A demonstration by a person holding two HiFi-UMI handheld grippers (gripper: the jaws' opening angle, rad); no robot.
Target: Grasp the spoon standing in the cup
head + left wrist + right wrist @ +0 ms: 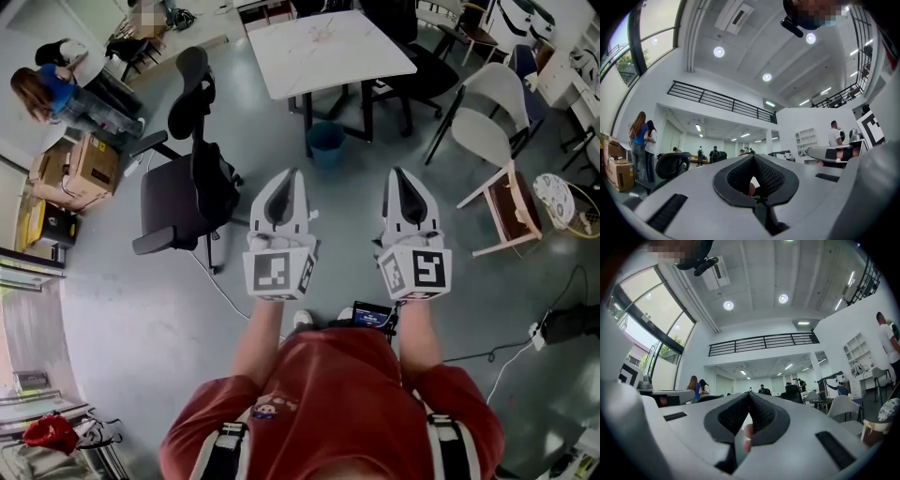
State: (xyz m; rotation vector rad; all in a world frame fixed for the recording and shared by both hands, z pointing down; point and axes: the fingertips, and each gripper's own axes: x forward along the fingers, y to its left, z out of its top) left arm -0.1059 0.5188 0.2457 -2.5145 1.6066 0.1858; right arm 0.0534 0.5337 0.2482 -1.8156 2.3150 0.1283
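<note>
Though the task called for a spoon in a cup, neither showed in any view, so the grasp was all left to do. Left gripper (292,178) and right gripper (399,176) hung short of the white table (361,58), both claws pressed together, empty.

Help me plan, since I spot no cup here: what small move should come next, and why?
Probably step toward the white table and look around. The left gripper and right gripper are both shut and empty above the grey floor, and no view shows a cup or spoon.
</note>
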